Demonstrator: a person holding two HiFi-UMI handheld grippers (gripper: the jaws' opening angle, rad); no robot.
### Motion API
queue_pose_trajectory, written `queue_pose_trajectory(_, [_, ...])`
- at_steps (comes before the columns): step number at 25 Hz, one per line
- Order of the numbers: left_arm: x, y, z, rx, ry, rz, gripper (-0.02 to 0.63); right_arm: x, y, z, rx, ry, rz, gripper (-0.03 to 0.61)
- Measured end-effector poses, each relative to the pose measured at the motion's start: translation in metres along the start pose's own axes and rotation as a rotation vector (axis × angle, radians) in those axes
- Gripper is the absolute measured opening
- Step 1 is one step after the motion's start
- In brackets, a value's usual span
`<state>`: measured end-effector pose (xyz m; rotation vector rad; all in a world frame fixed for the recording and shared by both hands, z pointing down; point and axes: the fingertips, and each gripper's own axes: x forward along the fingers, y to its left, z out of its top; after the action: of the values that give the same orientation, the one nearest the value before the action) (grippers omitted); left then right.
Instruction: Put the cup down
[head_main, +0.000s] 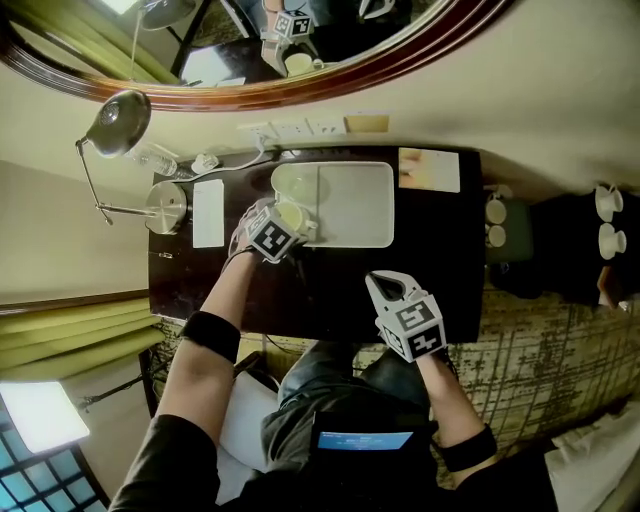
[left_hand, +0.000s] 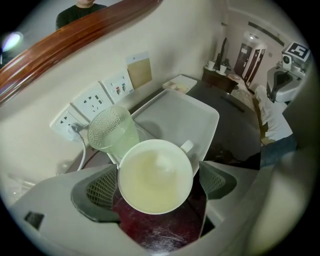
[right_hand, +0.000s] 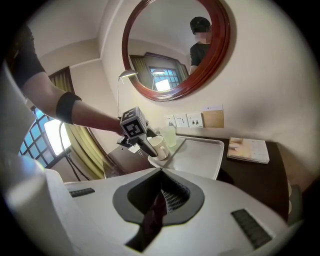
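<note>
Soft, warm, fairly even room light fills all three views, while the bright paned window (head_main: 40, 420) at the head view's lower left is blown out to blue-white and glows again at the left of the right gripper view. The dark glossy rectangular tabletop (head_main: 440, 260) stays deep in shadow, showing only faint scratchy sheen in the left gripper view, whereas the white rectangular plastic tray (head_main: 360, 205) reads pale and flat without hard shadows. Both gripper views are round fisheye pictures with black corners, bent lines and soft, smeared edges, sharpest mid-frame.
</note>
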<state>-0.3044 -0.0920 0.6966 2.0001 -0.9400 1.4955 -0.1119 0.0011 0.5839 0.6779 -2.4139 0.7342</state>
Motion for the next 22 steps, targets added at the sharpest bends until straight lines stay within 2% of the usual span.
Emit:
queue_pose_trajectory(2, [-0.002,0.002,0.000,-0.012,-0.002,0.007,0.509,-0.002,-0.001,0.001,0.003,-0.004,-0.005,0.002])
queue_pose_trajectory(3, [0.000,0.001,0.000,-0.017,-0.012,-0.002,0.478,-0.002,-0.001,0.000,0.006,-0.005,-0.008,0.002])
queue_pose_trajectory(4, [0.002,0.000,0.001,-0.018,-0.020,-0.011,0.419,-0.003,-0.002,0.000,0.009,-0.006,-0.010,0.002])
queue_pose_trajectory(14, [-0.016,-0.001,-0.001,-0.015,-0.005,0.020,0.414,-0.008,0.002,-0.004,0.023,-0.013,-0.011,0.002])
queue_pose_trajectory(17, [-0.036,-0.002,0.010,-0.038,-0.015,0.038,0.414,-0.010,0.002,-0.002,0.019,-0.016,-0.007,0.002])
queue_pose_trajectory(22, [-0.058,-0.027,0.034,-0.064,-0.043,0.017,0.414,-0.013,-0.002,0.003,0.004,-0.016,0.005,0.002])
